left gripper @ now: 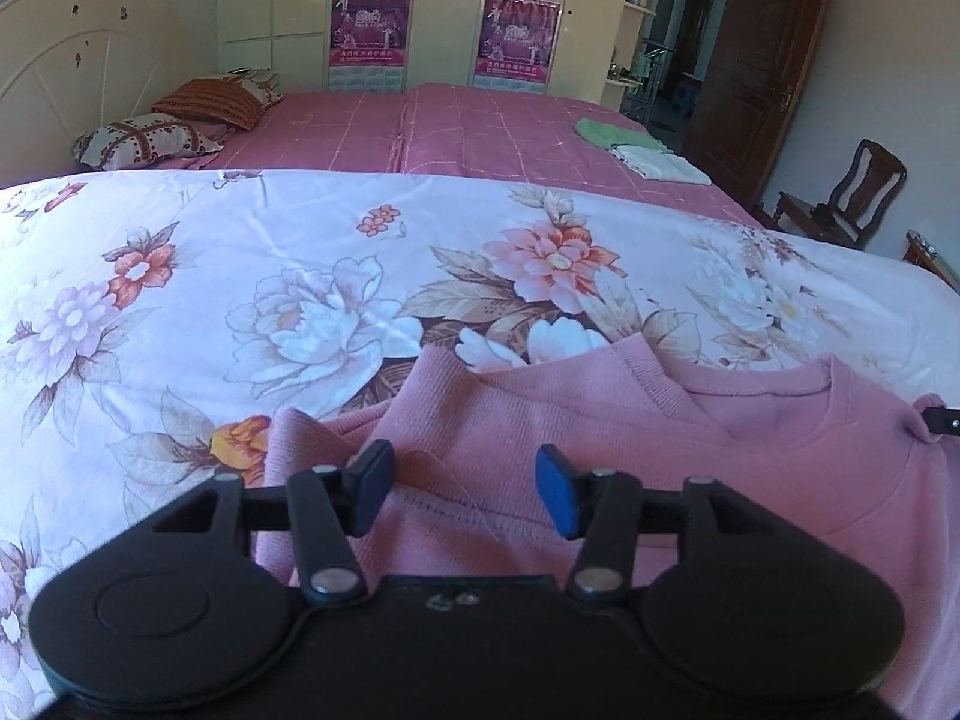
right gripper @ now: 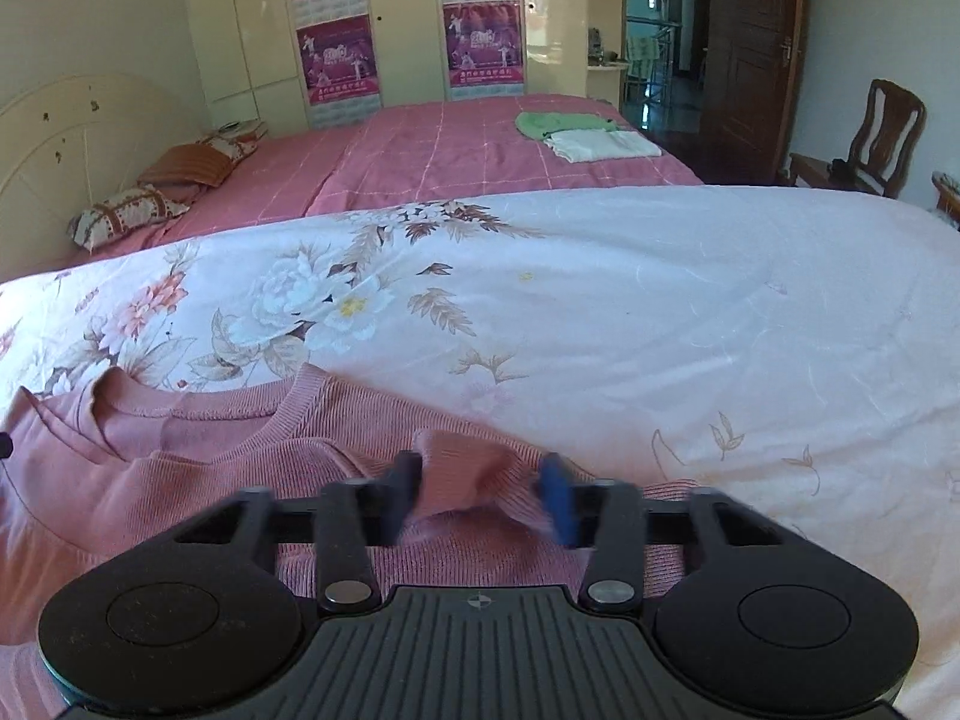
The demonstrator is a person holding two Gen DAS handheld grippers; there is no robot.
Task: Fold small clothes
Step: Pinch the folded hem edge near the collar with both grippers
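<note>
left gripper (left gripper: 462, 489) half open, pads clear of the pink ribbed knit sweater (left gripper: 600, 420) beneath. right gripper (right gripper: 483, 495) narrower, fabric ridge between pads, grip uncertain. soft, light, limp; pinch at shoulder seams.

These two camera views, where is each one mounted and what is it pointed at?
Left wrist: on the left gripper, looking along its jaws at the pink sweater on the floral quilt.
Right wrist: on the right gripper, jaws around a sweater fold.
Shared: sweater, quilt, pink bed, folded clothes, wardrobe. No hand shows.
</note>
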